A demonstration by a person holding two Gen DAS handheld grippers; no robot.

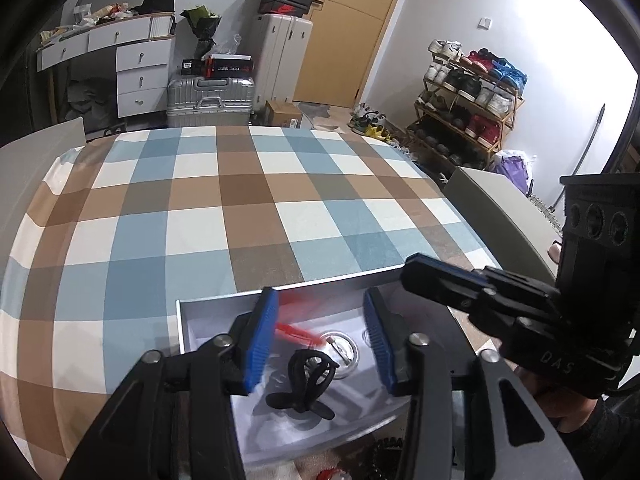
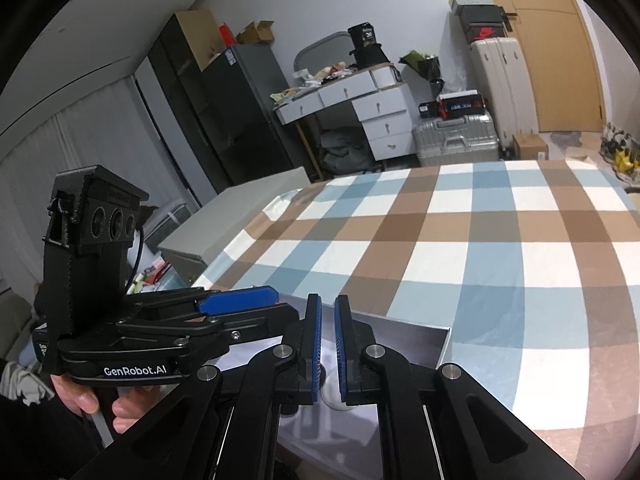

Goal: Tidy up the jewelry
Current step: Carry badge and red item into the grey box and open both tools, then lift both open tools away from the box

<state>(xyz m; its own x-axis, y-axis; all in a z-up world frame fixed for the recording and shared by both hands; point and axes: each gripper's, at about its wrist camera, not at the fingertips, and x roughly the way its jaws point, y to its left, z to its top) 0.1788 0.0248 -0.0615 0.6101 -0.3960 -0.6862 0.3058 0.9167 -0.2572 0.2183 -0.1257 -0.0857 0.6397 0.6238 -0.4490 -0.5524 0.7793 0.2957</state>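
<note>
Left wrist view: left gripper (image 1: 320,336), fingers parted and empty, hangs directly over the black hair clip (image 1: 304,384) in the box (image 1: 340,280); right gripper (image 2: 328,344) nearly closed, empty.

Black tongs (image 1: 320,332), blue pads (image 1: 262,340)

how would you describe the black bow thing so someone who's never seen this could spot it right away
Start at the checked bedspread and find the shallow white box lying at its near edge. Inside, between the left gripper's blue pads, lies the black bow-shaped hair clip. Its neighbours are a blurred red piece and a clear round case; it alone is black and looped.
</note>
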